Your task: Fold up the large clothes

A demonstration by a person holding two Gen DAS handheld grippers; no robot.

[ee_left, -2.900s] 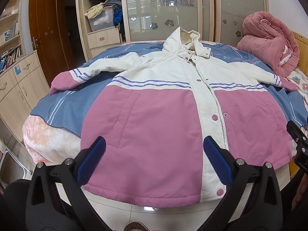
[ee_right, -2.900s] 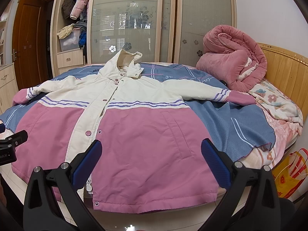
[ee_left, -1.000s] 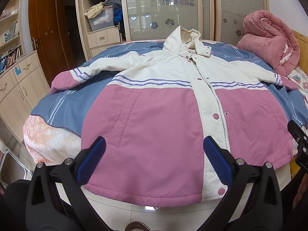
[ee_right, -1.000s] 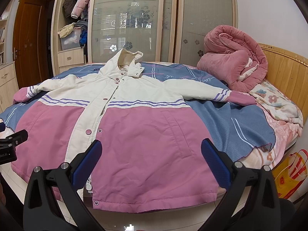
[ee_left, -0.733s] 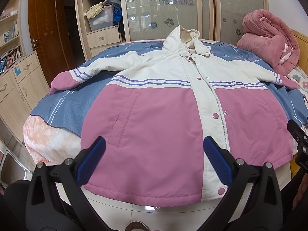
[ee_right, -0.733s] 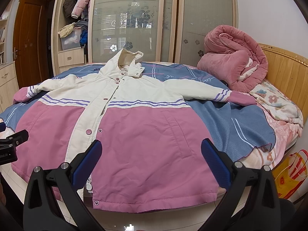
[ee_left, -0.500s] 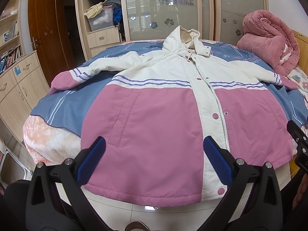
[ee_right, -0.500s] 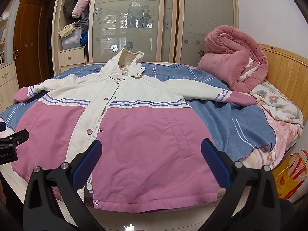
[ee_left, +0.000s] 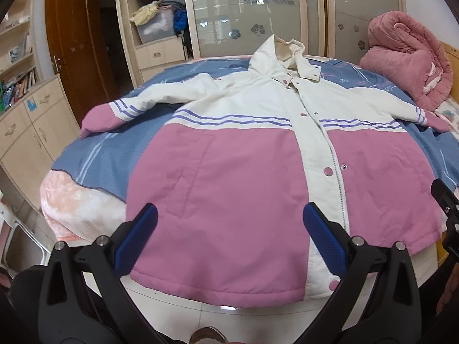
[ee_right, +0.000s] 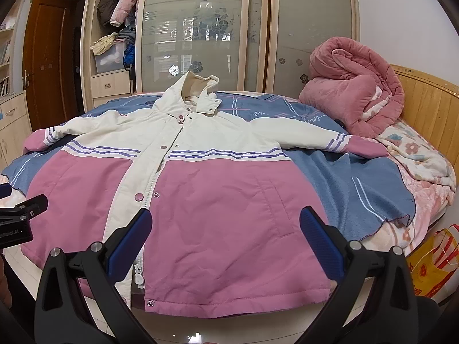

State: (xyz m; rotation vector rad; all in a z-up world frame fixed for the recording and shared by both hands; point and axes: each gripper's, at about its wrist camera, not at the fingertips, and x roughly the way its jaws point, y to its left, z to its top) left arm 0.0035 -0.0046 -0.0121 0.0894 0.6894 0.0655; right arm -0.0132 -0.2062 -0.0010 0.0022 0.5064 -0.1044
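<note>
The bed [ee_right: 424, 209] is covered w/ a blue blanket [ee_right: 344, 189], and on it the jacket [ee_left: 235, 177] is laid flat, face up, front snapped shut, sleeves spread out to both sides. No fold is seen yet, so the task is judged to be at its very start: sleeves are left to be brought in, then the body doubled over. The jacket's long axis is run from hem to hood, i.e. away from the cameras; the hood [ee_right: 198, 89] is pointed toward the wardrobe [ee_right: 200, 28], the hem is hung slightly over the near bed edge. A rolled pink quilt [ee_right: 355, 97] is seen at the headboard side, well apart from the jacket body but near the right cuff [ee_right: 364, 147]. The left gripper [ee_left: 229, 235] is held above the hem w/ fingers spread wide, nothing grasped; the right gripper [ee_right: 226, 235] likewise, fingers released & empty, just short of the hem.
</note>
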